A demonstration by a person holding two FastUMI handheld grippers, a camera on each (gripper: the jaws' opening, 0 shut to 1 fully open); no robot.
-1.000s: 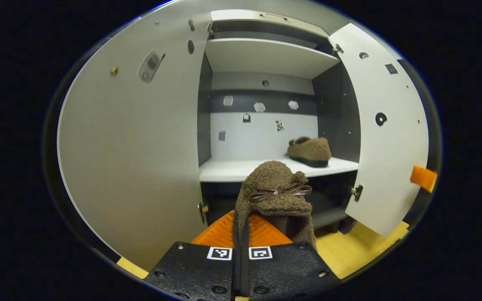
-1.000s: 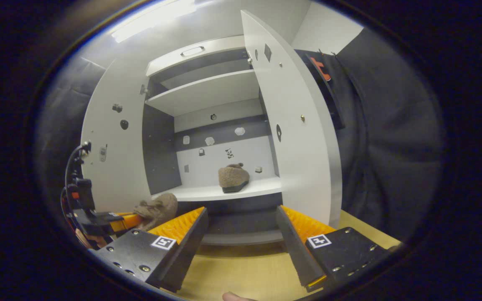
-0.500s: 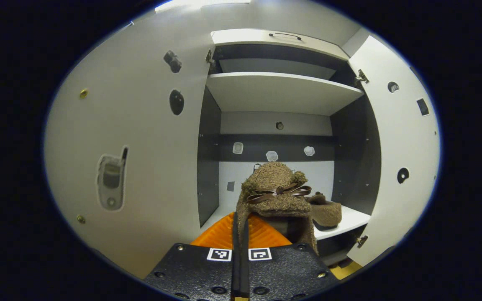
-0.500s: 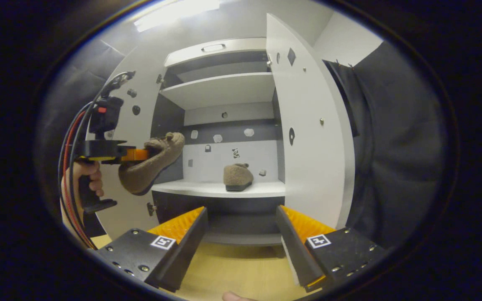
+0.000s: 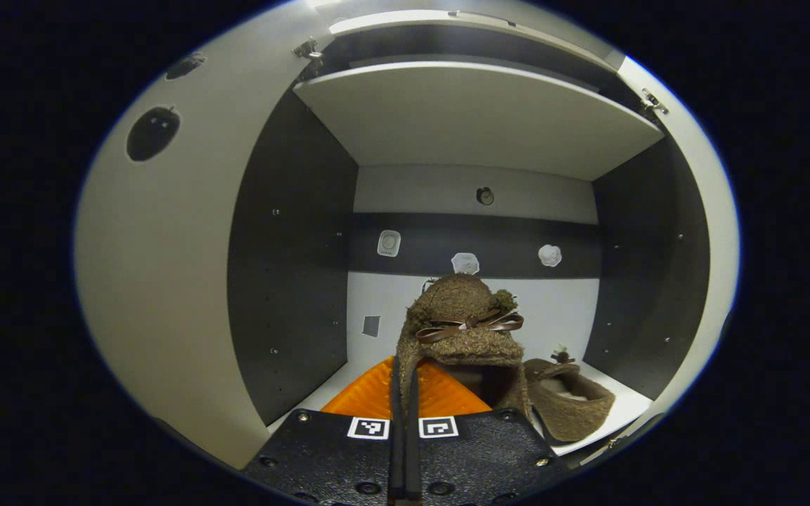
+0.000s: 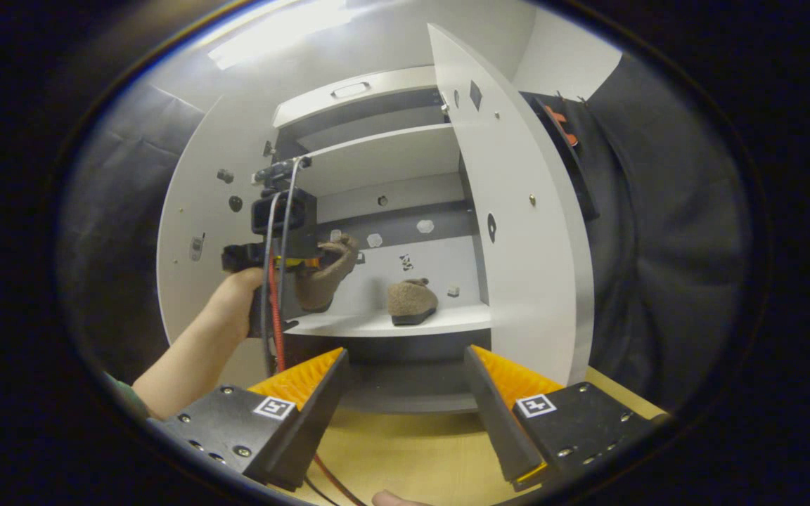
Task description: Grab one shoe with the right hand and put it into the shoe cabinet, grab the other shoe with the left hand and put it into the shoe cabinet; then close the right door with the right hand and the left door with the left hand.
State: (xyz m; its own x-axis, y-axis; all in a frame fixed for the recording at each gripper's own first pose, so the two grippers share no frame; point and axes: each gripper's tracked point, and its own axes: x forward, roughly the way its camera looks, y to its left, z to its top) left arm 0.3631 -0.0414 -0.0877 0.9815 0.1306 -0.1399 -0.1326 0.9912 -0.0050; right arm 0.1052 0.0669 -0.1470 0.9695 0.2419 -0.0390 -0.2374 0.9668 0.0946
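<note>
- The shoe cabinet (image 5: 475, 119) is seen with both doors swung wide; in the right gripper view the left door (image 6: 201, 211) and the right door (image 6: 510, 211) flank the open compartment.
- One brown fuzzy shoe (image 6: 412, 301) is already set on the white shelf (image 6: 391, 325), toward its right end, sole down; in the left gripper view the same shoe (image 5: 570, 404) is seen near the shelf's front right corner.
- The second shoe (image 5: 465, 330), with a thin brown bow on top, is gripped by the left gripper (image 5: 405, 393), its jaws pressed almost together on the shoe's collar.
- In the right gripper view that second shoe (image 6: 326, 270) is carried in the air at the left end of the shelf, toe tipped upward, just above the board and apart from the shoe already placed.
- A hand (image 6: 240, 292) is seen on the left gripper's handle.
- The right gripper (image 6: 405, 383) is held back from the cabinet above the wooden floor (image 6: 405, 457), jaws spread wide, nothing between them.
</note>
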